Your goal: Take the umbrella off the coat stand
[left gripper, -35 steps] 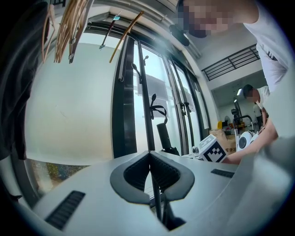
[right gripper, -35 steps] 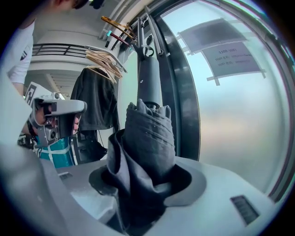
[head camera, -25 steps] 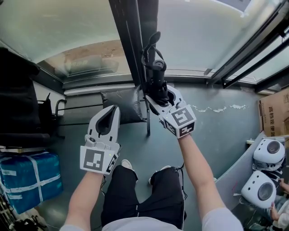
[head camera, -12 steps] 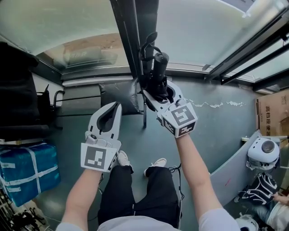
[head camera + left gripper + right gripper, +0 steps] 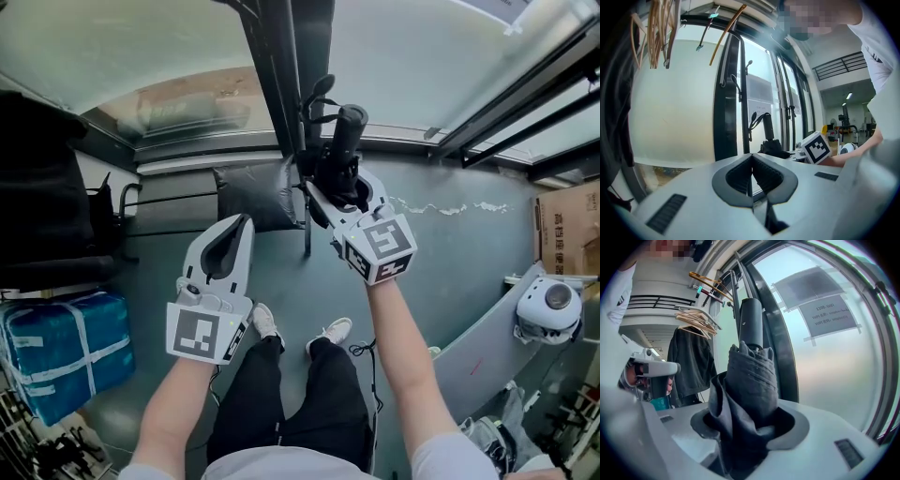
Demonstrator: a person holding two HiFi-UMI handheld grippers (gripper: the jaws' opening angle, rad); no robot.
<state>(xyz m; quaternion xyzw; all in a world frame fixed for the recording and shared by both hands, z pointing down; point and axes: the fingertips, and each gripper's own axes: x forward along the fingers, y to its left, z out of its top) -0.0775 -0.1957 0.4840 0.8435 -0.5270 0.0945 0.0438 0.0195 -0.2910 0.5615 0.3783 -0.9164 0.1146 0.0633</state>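
A folded black umbrella (image 5: 339, 169) stands handle-up between the jaws of my right gripper (image 5: 345, 192), which is shut on its bunched fabric (image 5: 752, 380). Its thick handle (image 5: 751, 324) rises right beside the coat stand's dark pole (image 5: 277, 89). The umbrella's wrist strap (image 5: 314, 98) loops up by the pole; I cannot tell whether it hangs on a hook. My left gripper (image 5: 228, 246) is lower and to the left, shut on nothing, its pads (image 5: 752, 161) meeting. From the left gripper view the umbrella (image 5: 769, 140) and the right gripper's marker cube (image 5: 816, 146) show ahead.
A dark jacket (image 5: 691, 366) and wooden hangers (image 5: 701, 319) hang to the left of the stand. On the floor are a blue wrapped package (image 5: 61, 352), a dark cushion (image 5: 253, 197), a cardboard box (image 5: 570, 220) and a white round device (image 5: 548, 309). Glass panes stand behind the pole.
Both grippers have risen a little. The right one has lifted the umbrella, so its handle now stands higher and slightly right beside the pole. Neither gripper's jaws have changed.
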